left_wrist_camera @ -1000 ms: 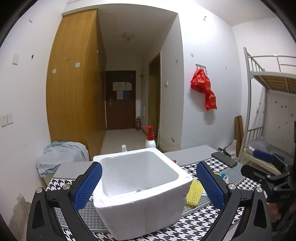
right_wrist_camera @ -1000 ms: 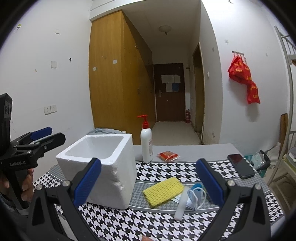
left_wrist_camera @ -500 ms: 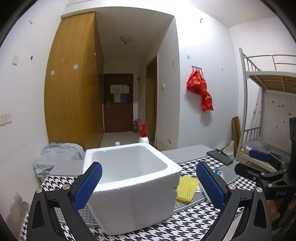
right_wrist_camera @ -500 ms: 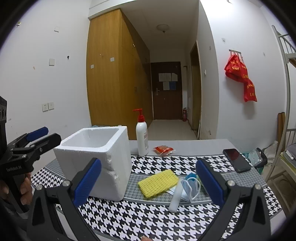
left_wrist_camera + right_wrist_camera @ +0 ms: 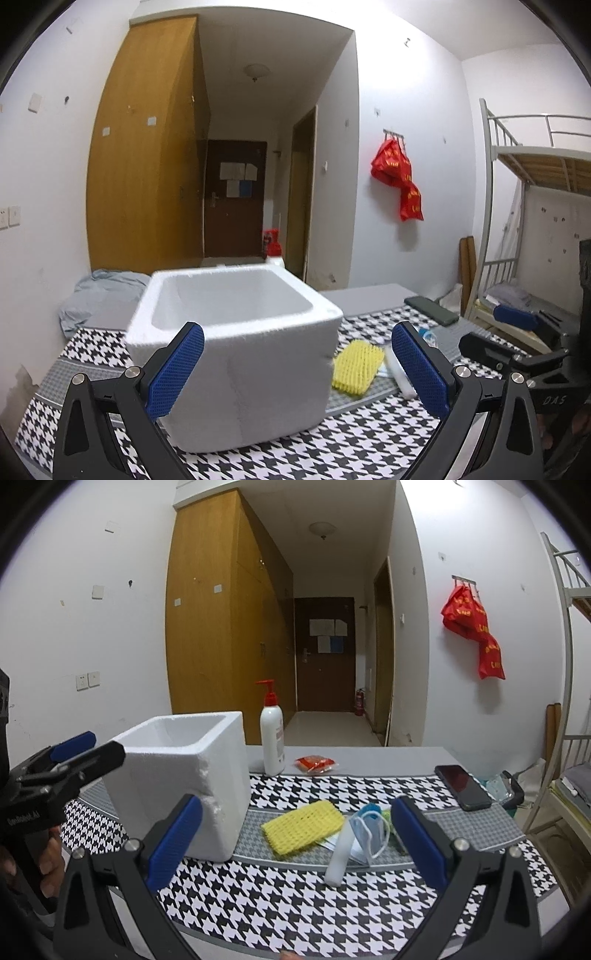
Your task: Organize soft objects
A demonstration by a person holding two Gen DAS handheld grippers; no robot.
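A white foam box (image 5: 236, 343) stands open-topped on the houndstooth table; it also shows in the right wrist view (image 5: 184, 775). A yellow foam net sleeve (image 5: 303, 825) lies right of the box, also seen in the left wrist view (image 5: 356, 365). Beside it lie a white foam strip (image 5: 341, 854) and a blue face mask (image 5: 369, 834). My left gripper (image 5: 295, 373) is open and empty, its jaws wide apart in front of the box. My right gripper (image 5: 295, 849) is open and empty, above the table in front of the sleeve.
A pump bottle (image 5: 272, 734) and a red packet (image 5: 316, 764) stand behind the sleeve. A black phone (image 5: 461, 786) lies at the right. The other gripper shows at the left edge (image 5: 55, 771) and at the right edge (image 5: 517, 354). A bunk bed (image 5: 535, 221) stands to the right.
The left wrist view has swung to the right and pulled back slightly, so the foam box sits further left. The right gripper has drawn back a little. Both grippers stay open.
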